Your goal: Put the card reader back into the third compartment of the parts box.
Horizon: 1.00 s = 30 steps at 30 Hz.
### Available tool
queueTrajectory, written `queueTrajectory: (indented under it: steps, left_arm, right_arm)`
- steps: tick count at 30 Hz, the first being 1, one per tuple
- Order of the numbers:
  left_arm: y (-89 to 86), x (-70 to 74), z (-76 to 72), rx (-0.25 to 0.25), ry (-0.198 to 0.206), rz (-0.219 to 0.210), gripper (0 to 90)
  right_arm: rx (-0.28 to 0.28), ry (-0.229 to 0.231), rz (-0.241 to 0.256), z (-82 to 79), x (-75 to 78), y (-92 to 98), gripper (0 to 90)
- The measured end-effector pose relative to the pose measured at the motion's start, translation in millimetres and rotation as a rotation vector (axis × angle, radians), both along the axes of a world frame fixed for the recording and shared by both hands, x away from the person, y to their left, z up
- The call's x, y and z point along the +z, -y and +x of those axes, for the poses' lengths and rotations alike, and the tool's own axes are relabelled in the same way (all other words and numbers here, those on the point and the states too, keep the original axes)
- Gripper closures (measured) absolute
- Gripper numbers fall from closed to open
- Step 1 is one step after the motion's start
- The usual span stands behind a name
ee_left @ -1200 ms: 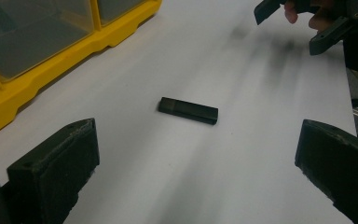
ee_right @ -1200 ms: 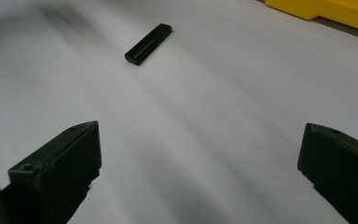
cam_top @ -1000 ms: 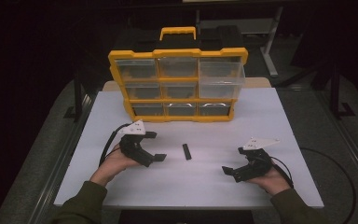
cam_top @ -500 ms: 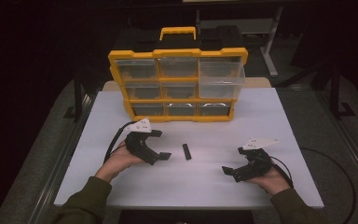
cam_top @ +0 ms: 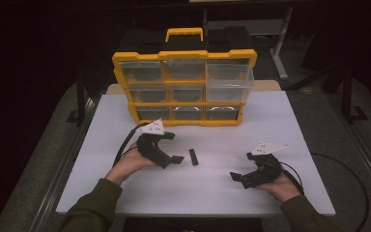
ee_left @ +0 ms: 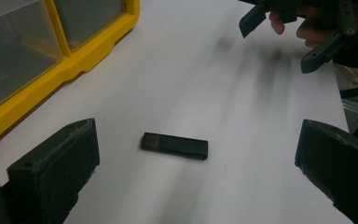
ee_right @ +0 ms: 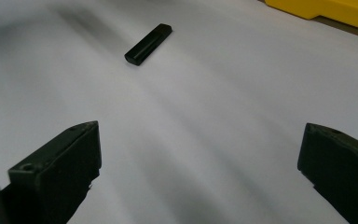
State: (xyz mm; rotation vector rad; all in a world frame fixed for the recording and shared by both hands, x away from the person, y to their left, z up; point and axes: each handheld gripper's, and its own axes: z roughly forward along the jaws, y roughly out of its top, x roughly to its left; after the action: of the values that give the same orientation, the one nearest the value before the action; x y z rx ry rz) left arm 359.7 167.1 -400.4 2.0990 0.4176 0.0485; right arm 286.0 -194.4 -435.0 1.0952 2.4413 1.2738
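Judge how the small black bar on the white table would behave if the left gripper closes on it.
The black bar looks rigid and flat-sided, so it probably won't roll. It lies low on the table, so the open left gripper may struggle to get under it. Its smooth faces could slip.

Left tool (cam_top: pixel 173 148) moved right across the counter (cam_top: pixel 299 121), closer to the black bar (cam_top: pixel 193 156), jaws wide apart

The yellow organizer (ee_left: pixel 51 56) is cut off by the left gripper view's left edge; contents of its 9 drawers (cam_top: pixel 188 70) are too dim to tell.
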Motion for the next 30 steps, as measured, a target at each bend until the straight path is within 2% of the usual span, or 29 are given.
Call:
queueTrajectory:
  steps: [21, 30]
  left_arm:
    - [18.5, -1.8, 9.0, -0.024, -0.001, 0.008, 0.0]
    - [24.1, -1.6, 16.6, -0.027, -0.001, -0.007, 0.0]
  right_arm:
    - [0.002, -0.001, 0.0, -0.1, 0.1, 0.0, 0.0]
    - [0.0, -0.003, -0.001, 0.4, -0.3, -0.5, 0.0]
